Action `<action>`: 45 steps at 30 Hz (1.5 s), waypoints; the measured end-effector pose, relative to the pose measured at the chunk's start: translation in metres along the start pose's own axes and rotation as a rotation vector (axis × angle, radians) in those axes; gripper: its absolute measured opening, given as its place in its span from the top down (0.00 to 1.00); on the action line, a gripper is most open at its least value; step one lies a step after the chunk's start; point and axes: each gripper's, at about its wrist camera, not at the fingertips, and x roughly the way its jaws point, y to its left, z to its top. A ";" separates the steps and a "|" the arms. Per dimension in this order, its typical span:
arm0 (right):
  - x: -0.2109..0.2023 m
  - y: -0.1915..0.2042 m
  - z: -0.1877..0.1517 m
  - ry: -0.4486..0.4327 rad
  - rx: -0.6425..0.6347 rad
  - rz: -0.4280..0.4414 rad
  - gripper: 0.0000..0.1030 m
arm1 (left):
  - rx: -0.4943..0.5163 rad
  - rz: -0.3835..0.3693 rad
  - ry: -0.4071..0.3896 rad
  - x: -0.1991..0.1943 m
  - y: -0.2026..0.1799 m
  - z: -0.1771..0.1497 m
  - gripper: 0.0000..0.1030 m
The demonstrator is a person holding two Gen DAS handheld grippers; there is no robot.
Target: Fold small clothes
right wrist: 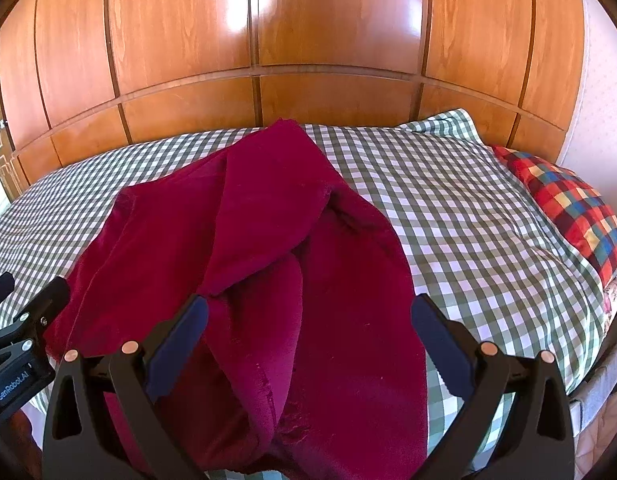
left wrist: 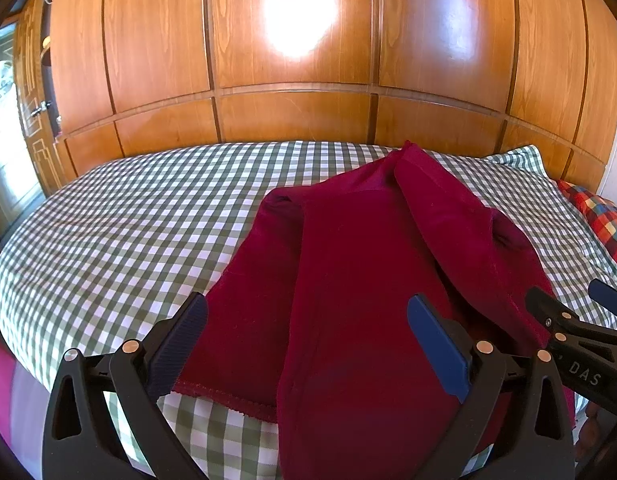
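Both grippers, left [left wrist: 307, 344] & right [right wrist: 309, 344], hover w/ jaws spread wide, gripping nothing. Beneath lies a dark red velvety garment [left wrist: 360, 264], partly folded, on green-white checked bedsheet [left wrist: 128, 216].

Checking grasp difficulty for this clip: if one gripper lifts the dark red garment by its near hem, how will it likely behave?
The dark red garment would probably drape and sag, not hold shape: it already lies in soft overlapping folds. Its velvety-looking surface suggests it may cling to the checked bedsheet rather than slide. Both the left gripper and right gripper are open around it.
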 end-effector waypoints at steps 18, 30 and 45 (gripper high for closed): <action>0.000 0.002 -0.002 0.002 -0.007 0.024 0.02 | -0.004 0.010 0.004 0.000 0.007 -0.001 0.04; -0.004 0.003 -0.003 -0.009 -0.011 0.031 0.02 | -0.002 0.013 0.000 -0.003 0.009 0.000 0.04; -0.004 -0.001 -0.006 0.009 0.001 0.033 0.02 | 0.010 0.007 0.019 0.000 0.009 -0.005 0.04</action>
